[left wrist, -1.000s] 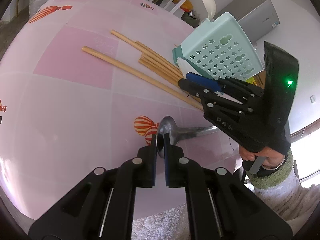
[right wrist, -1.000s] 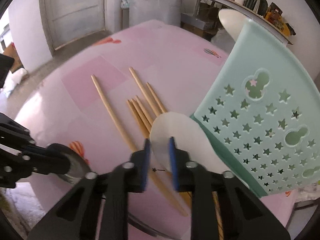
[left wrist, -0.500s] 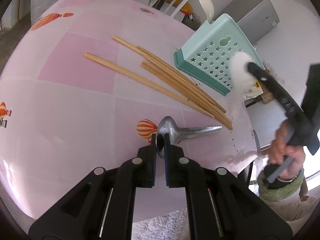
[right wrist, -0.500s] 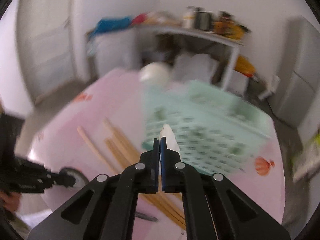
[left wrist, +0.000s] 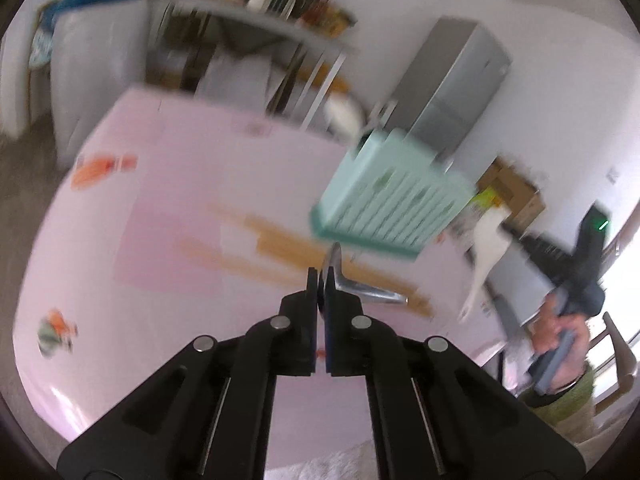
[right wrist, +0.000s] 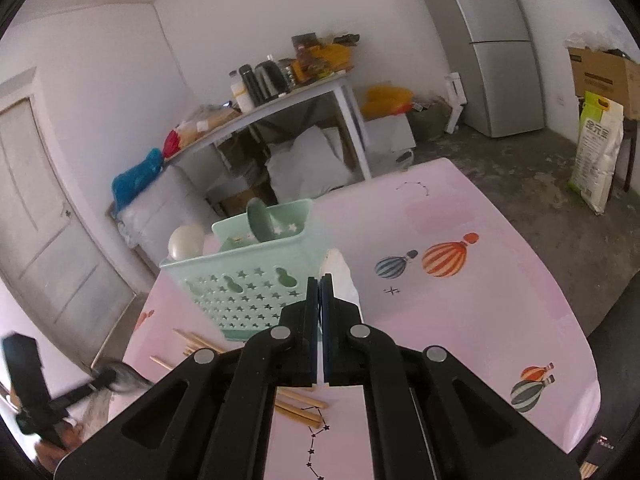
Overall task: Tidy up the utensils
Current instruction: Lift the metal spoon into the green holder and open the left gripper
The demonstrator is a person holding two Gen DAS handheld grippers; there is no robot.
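White sack (right wrist: 598, 160), green printed characters

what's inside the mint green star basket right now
In the mint green plastic basket with star cut-outs, a dark green spoon bowl and a cream rounded spoon bowl stick up above the rim. Their handles and the basket's bottom are hidden.

In the right wrist view, a pale green and white sack (right wrist: 598, 160) leaning by the wall carries three large Chinese characters that read 金元宝, set in a darker green panel near its top. The cardboard box (right wrist: 604, 76) above it has dark printed lines on its front, too small to read. The left wrist view is blurred by motion and shows no readable text.
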